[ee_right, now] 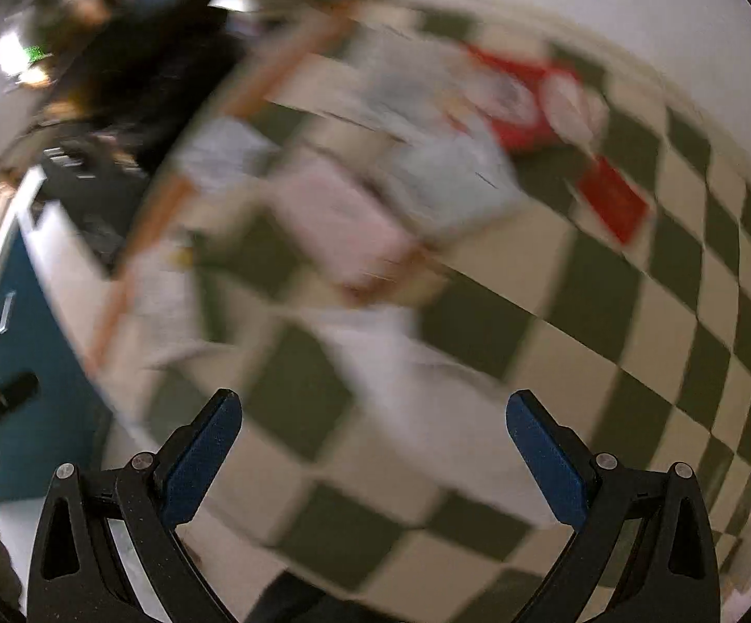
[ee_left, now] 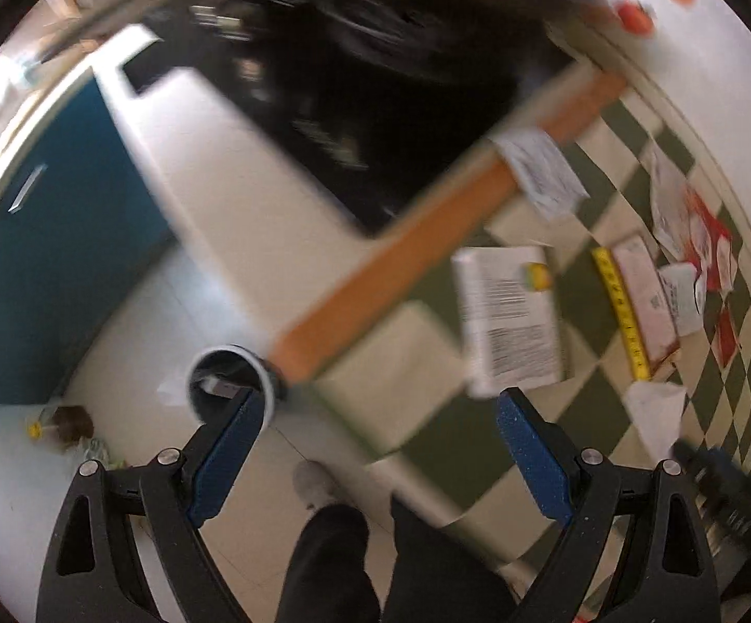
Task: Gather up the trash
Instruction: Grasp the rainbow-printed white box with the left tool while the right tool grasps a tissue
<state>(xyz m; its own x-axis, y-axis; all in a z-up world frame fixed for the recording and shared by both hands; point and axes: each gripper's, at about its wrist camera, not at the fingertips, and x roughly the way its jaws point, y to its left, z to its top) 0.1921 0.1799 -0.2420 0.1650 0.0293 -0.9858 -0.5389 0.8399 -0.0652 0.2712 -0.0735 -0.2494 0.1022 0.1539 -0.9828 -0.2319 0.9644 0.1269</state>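
Observation:
My left gripper (ee_left: 380,410) is open and empty, held above the table's near edge. Just beyond its right finger lies a white box with barcodes (ee_left: 510,316) on the green-and-cream checkered tablecloth (ee_left: 427,431). Further right lie a yellow-edged pink packet (ee_left: 640,301), a torn red-and-white wrapper (ee_left: 697,228), a white paper scrap (ee_left: 656,410) and a receipt-like paper (ee_left: 541,171). A round bin with a white rim (ee_left: 230,384) stands on the floor below the left finger. My right gripper (ee_right: 375,415) is open and empty over the cloth; its view is blurred, showing a red wrapper (ee_right: 521,104), a pink packet (ee_right: 344,223) and white paper (ee_right: 401,363).
The table has an orange wooden edge (ee_left: 401,254). A teal cabinet (ee_left: 53,259) and a white counter (ee_left: 219,166) stand left. My leg and shoe (ee_left: 323,509) are on the pale floor. Small litter (ee_left: 69,425) lies on the floor at left. A red piece (ee_right: 614,202) lies right.

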